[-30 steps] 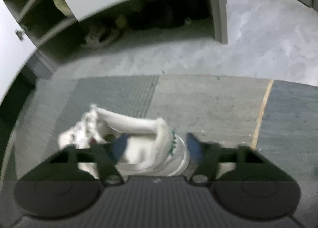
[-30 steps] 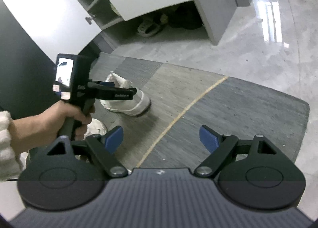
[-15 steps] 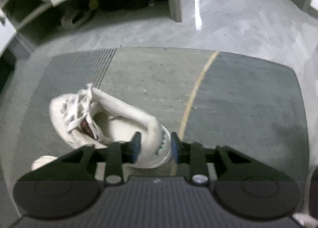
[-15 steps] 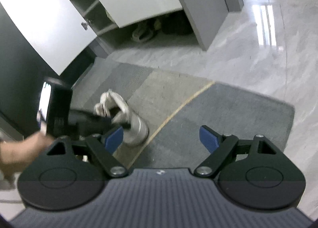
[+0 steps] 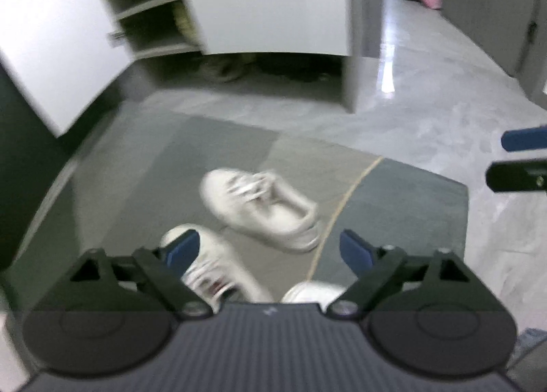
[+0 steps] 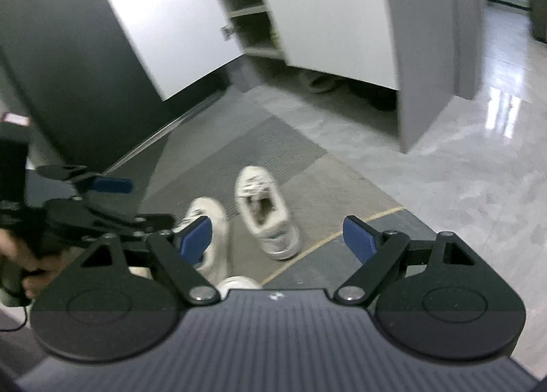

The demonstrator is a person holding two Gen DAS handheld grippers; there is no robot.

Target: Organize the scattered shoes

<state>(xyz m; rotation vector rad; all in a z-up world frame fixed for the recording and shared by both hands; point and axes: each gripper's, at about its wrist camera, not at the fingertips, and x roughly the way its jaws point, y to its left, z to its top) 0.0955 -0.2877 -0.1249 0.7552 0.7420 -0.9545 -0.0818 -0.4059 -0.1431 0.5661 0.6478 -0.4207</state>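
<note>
Left tongs [image 5: 268, 251]: jaws opening, spread wide, nothing between the pads. Well below them, two white sneakers sit on the floor mat [image 5: 410, 221]. The far sneaker [image 5: 259, 209] lies ahead of the tongs, just beyond the tips, upright on its sole, laces up, toe away and to the left. The near sneaker [image 5: 208, 265] is partly behind the left finger [image 5: 181, 251] in this view, not touching it as far as the blur allows.

Right tongs [image 6: 278, 238]: spread wide, empty. From this side the two sneakers are side by side, close but apart, both toes pointing away toward the cabinet [image 6: 324, 9]. A third white rounded thing [image 6: 237, 284] shows at the bottom edge between the fingers; can't tell what it is.

Left tongs also show at the left edge of the right wrist view, gripped by a hand [image 6: 20, 255], above and left of the sneakers.

Ahead of both tongs: white shoe cabinet with its door [image 6: 164, 15] swung open, shelves visible, some dark shoes [image 5: 290, 68] in the gap under it. A yellow line [image 5: 345, 200] on the mat runs just right of the far sneaker.

Both views motion-blurred.
</note>
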